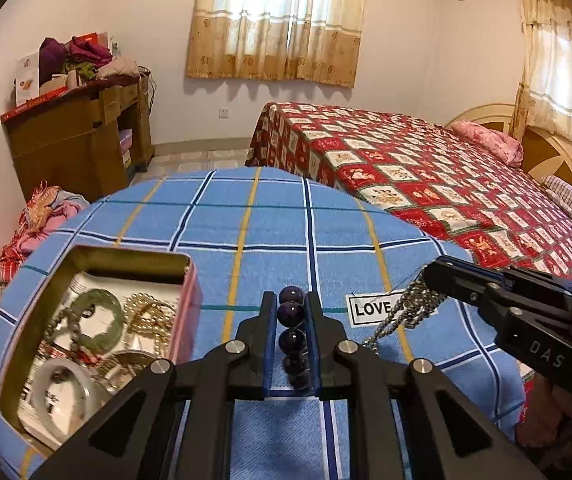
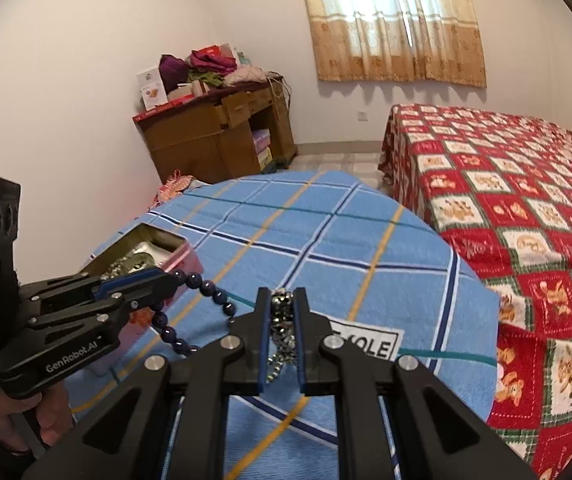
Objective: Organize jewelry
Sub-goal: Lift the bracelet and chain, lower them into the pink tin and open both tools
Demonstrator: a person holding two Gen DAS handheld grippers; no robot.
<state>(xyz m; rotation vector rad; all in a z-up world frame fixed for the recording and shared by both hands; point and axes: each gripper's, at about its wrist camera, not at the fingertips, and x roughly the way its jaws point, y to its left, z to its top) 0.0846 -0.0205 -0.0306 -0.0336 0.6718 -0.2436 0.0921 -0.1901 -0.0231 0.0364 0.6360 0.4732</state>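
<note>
Blue checked cloth [image 1: 246, 232] bears open tin [image 1: 86, 256] beside left gripper [image 1: 290, 300].

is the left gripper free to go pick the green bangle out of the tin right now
Probably not yet: the left gripper is shut on the purple bead bracelet. The path to the green bangle in the open tin looks clear.

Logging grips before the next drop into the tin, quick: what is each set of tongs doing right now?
Left tongs: shut on the purple bead bracelet.
Right tongs: shut on the silver chain.
</note>
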